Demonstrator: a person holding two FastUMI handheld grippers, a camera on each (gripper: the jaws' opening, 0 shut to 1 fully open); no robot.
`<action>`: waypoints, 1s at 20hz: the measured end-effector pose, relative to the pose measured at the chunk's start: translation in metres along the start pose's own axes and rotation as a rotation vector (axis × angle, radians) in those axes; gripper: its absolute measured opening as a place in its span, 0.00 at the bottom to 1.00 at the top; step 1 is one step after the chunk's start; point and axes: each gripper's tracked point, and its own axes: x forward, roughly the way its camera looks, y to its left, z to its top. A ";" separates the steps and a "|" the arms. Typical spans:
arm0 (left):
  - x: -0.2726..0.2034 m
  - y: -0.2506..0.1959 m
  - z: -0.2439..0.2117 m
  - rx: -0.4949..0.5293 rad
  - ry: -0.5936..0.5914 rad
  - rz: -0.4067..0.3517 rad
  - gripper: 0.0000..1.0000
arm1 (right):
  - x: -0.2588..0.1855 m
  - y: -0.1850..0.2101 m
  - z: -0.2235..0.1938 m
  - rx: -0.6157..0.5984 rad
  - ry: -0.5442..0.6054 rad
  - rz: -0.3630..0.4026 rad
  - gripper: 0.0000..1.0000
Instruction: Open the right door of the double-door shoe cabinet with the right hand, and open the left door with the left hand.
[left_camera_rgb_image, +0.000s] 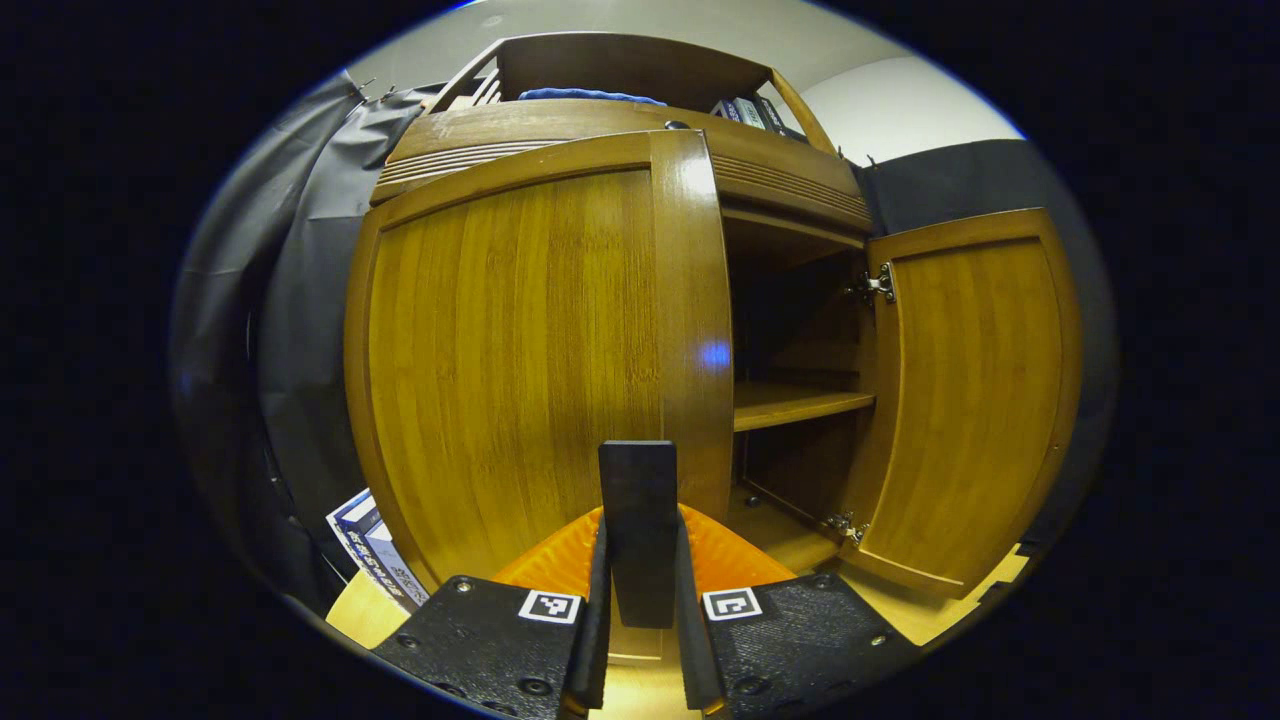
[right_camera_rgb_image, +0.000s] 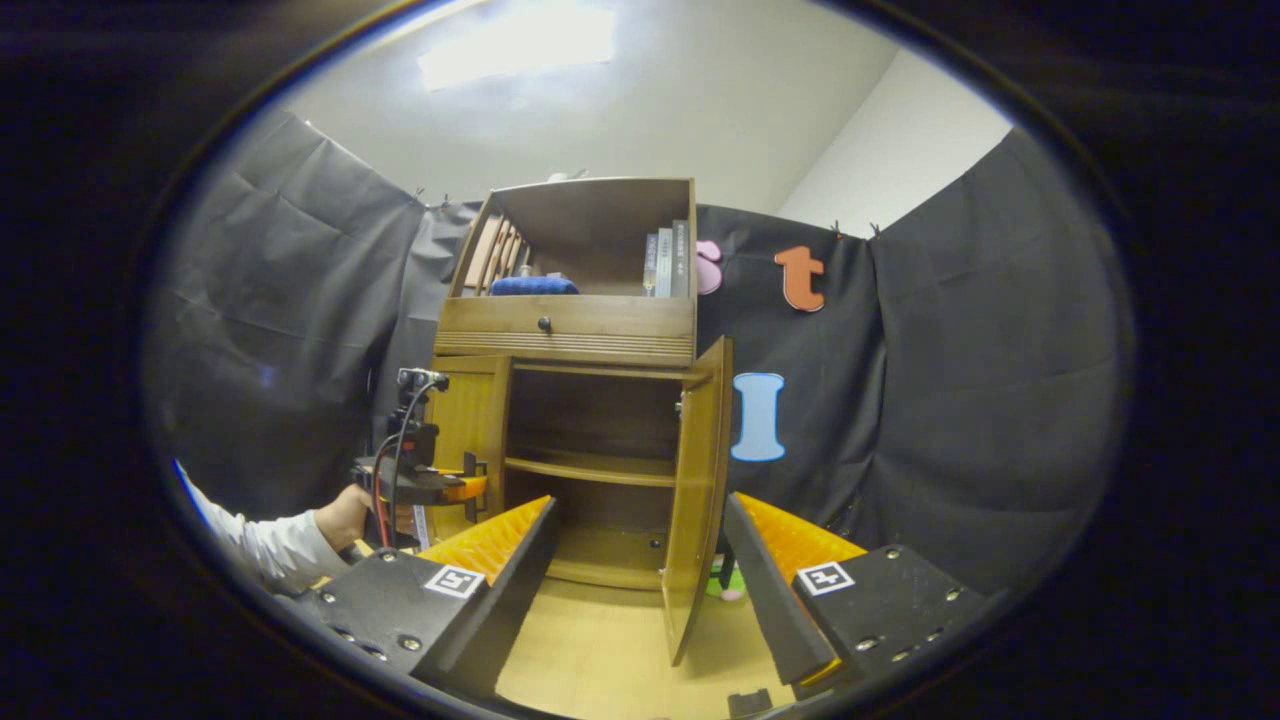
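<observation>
Nearby, left gripper (left_camera_rgb_image: 640, 560) clamps the left door's handle (left_camera_rgb_image: 638, 530); right gripper (right_camera_rgb_image: 640, 570) gapes.

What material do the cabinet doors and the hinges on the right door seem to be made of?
Left door and right door: seemingly bamboo or wood veneer, glossy lacquer; fine vertical grain and a light reflection show. Hinges: silvery metal, shiny; whether steel or plated cannot be told.

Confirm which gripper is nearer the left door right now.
Left. The left gripper is shut on the handle of the left door. The right gripper is open, back from the cabinet, by the open right door.
</observation>
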 end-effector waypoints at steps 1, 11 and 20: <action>-0.004 0.001 0.000 -0.005 0.005 -0.007 0.30 | -0.002 0.001 0.000 -0.005 0.005 0.003 0.98; -0.064 0.025 -0.002 -0.006 -0.005 -0.032 0.30 | -0.002 0.004 -0.003 -0.005 0.026 0.053 0.98; -0.094 0.045 -0.004 -0.013 0.024 -0.039 0.29 | -0.006 0.010 -0.005 -0.013 0.030 0.087 0.97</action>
